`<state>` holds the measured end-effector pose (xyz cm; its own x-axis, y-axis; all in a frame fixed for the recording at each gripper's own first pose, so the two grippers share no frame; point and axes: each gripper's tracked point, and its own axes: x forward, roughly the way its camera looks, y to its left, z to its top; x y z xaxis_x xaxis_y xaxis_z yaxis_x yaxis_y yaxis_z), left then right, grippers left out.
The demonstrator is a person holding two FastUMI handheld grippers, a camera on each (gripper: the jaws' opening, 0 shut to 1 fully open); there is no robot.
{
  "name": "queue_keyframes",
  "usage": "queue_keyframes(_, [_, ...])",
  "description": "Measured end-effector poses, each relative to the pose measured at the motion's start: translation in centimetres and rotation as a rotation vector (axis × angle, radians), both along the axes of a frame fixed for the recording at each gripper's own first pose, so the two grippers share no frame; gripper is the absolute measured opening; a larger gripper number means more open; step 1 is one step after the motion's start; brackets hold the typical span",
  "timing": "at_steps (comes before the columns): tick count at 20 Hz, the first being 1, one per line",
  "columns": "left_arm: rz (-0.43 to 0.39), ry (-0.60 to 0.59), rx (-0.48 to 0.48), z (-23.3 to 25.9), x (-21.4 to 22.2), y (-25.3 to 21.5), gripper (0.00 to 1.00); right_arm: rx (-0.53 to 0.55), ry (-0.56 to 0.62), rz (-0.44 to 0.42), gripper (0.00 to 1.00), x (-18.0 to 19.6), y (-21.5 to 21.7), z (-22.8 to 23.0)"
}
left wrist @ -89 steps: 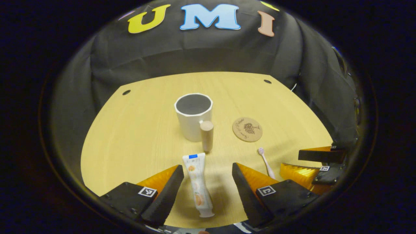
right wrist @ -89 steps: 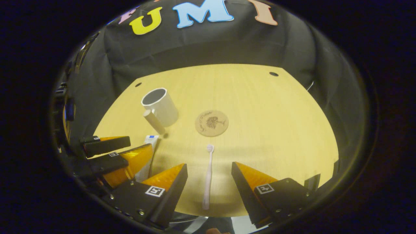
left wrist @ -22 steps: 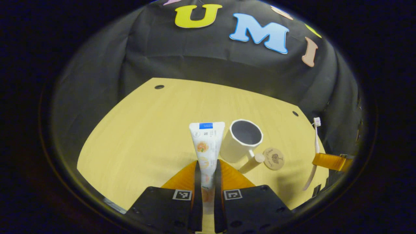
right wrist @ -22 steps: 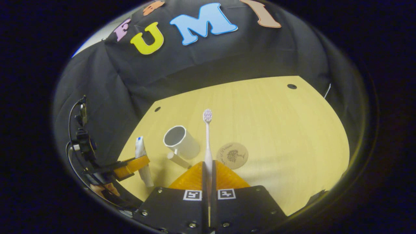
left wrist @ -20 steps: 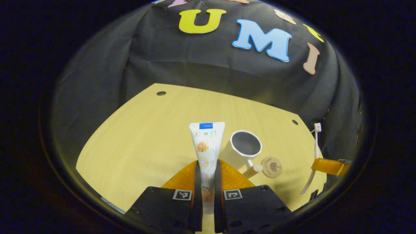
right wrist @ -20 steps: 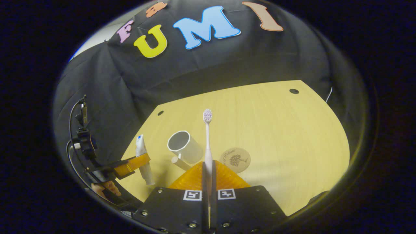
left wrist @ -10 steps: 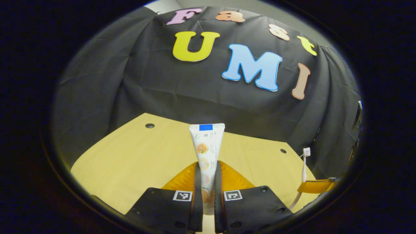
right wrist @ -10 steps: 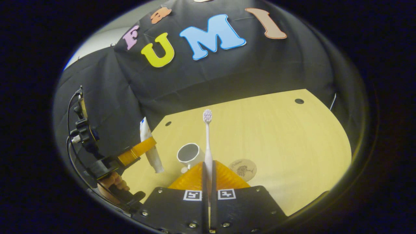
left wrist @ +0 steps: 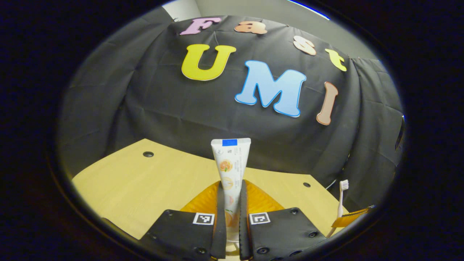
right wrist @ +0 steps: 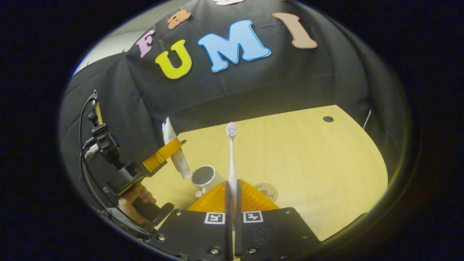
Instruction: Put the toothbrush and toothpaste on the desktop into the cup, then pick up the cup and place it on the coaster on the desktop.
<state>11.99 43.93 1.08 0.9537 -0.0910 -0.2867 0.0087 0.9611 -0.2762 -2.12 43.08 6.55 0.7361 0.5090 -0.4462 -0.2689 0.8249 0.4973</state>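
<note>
My left gripper (left wrist: 231,197) is shut on the white toothpaste tube (left wrist: 231,163), which stands upright between its fingers, flat end up. In the right gripper view this left gripper (right wrist: 173,145) holds the toothpaste tube (right wrist: 181,166) cap down, just above and left of the white cup (right wrist: 203,177). My right gripper (right wrist: 232,192) is shut on the pale toothbrush (right wrist: 231,159), bristles up. The round cork coaster (right wrist: 267,190) lies right of the cup, partly hidden by my fingers. Far right in the left gripper view, the toothbrush (left wrist: 341,197) stands in the right gripper.
The light wooden table (right wrist: 308,159) has small round holes near its far corners (right wrist: 328,119) (left wrist: 147,154). Black cloth walls close it in behind and at the sides. A hand (right wrist: 136,197) holds the left gripper's handle, with cables above it.
Both grippers have risen and tipped upward, each still holding its item. The toothpaste has moved right to hang by the cup's rim. The cup and coaster dropped out of the left gripper view.
</note>
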Motion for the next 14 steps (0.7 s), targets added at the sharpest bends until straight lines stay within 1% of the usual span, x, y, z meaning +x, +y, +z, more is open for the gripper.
queue_keyframes(3, [-0.013,-0.013,0.027,-0.9,1.5,-0.5,0.21,-0.007,0.007,-0.015,0.04,0.1,-0.3,-0.1])
queue_keyframes(6, [-0.043,-0.005,0.054,-2.9,2.2,-1.5,0.21,-0.021,0.017,-0.028,0.04,0.4,-0.6,-0.6])
queue_keyframes(8, [-0.056,0.006,0.058,-4.5,2.1,-2.0,0.2,-0.021,0.017,-0.028,0.04,0.6,-0.4,-0.5])
queue_keyframes(14, [-0.093,0.073,0.129,-8.9,1.2,-2.8,0.21,-0.021,0.028,-0.017,0.04,0.8,0.6,-0.8])
